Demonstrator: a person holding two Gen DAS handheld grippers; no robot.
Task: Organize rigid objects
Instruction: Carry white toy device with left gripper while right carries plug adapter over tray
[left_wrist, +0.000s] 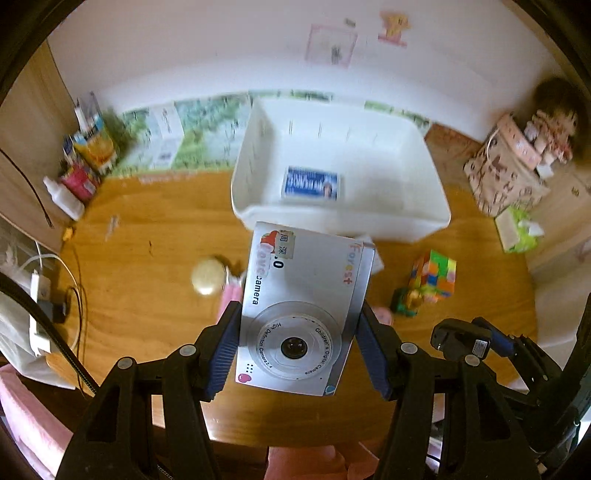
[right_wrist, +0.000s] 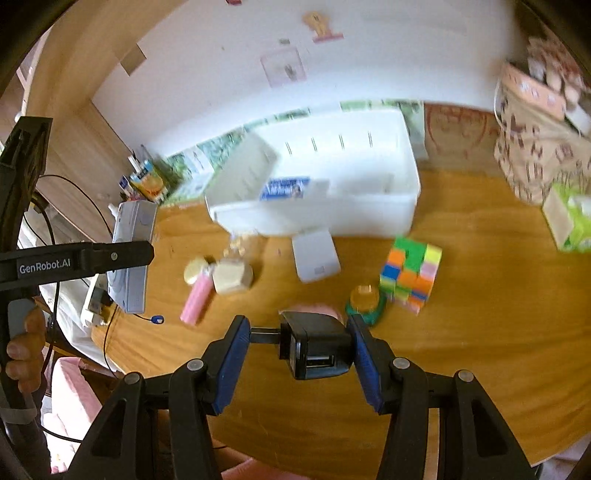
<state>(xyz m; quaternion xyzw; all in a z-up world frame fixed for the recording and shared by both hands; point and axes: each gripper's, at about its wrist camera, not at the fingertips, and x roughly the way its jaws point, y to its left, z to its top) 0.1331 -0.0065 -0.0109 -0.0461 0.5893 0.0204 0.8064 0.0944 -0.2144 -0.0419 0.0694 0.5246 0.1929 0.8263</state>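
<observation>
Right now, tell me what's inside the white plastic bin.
Inside the white plastic bin, one flat blue-and-white printed box lies near the front wall. The rest of the floor looks bare; the near wall hides the front strip, and blur obscures detail.

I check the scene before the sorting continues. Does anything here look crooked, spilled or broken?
Nothing looks broken or spilled. The left gripper holds the camera and the right gripper holds the charger, both held firmly. The white bin sits slightly askew on the table.
</observation>
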